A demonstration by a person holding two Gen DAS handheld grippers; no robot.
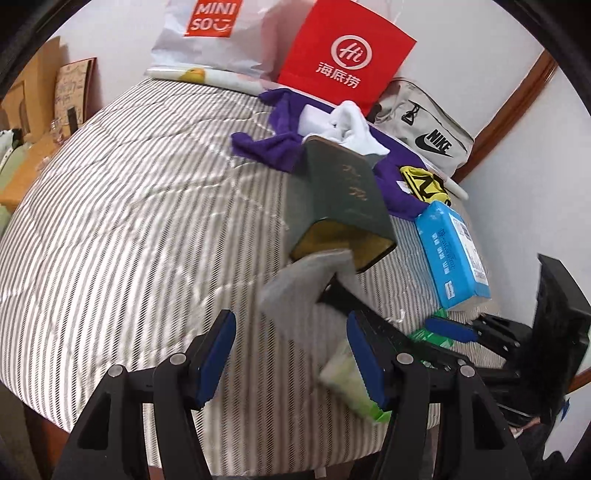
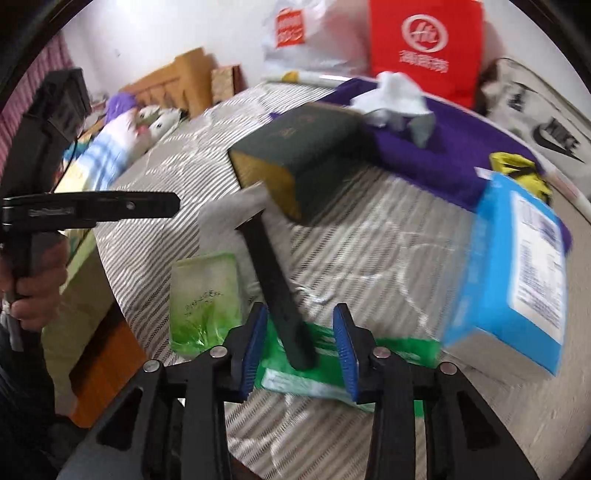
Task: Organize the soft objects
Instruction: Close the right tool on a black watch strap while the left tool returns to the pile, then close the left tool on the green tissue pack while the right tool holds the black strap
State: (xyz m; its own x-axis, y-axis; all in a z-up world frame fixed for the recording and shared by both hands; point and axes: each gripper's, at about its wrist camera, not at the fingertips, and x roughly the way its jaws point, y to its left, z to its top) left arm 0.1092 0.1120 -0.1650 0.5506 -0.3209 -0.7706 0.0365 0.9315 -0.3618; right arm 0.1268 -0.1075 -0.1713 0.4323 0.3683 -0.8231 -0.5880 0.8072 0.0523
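A purple cloth [image 1: 280,133] [image 2: 443,155] lies crumpled at the back of the striped bed [image 1: 129,221] [image 2: 369,229], with a white sock [image 1: 354,129] [image 2: 399,96] on it. A grey cloth [image 1: 295,280] [image 2: 229,210] hangs over a black tool handle [image 1: 347,295] [image 2: 277,288], in front of a dark green book [image 1: 340,195] [image 2: 306,147]. My left gripper [image 1: 291,354] is open above the bed, near a pale green tissue pack [image 1: 351,380] [image 2: 203,295]. My right gripper [image 2: 301,350] is open, its jaws either side of the black handle, over a green wipes pack [image 2: 314,373].
A blue tissue box [image 1: 450,251] [image 2: 517,273] lies on the right. A red paper bag [image 1: 343,51] [image 2: 424,48], a white Miniso bag [image 1: 210,33] [image 2: 295,40] and a grey Nike bag [image 1: 424,125] [image 2: 546,122] stand against the far wall. A yellow-black item [image 1: 424,184] lies on the purple cloth.
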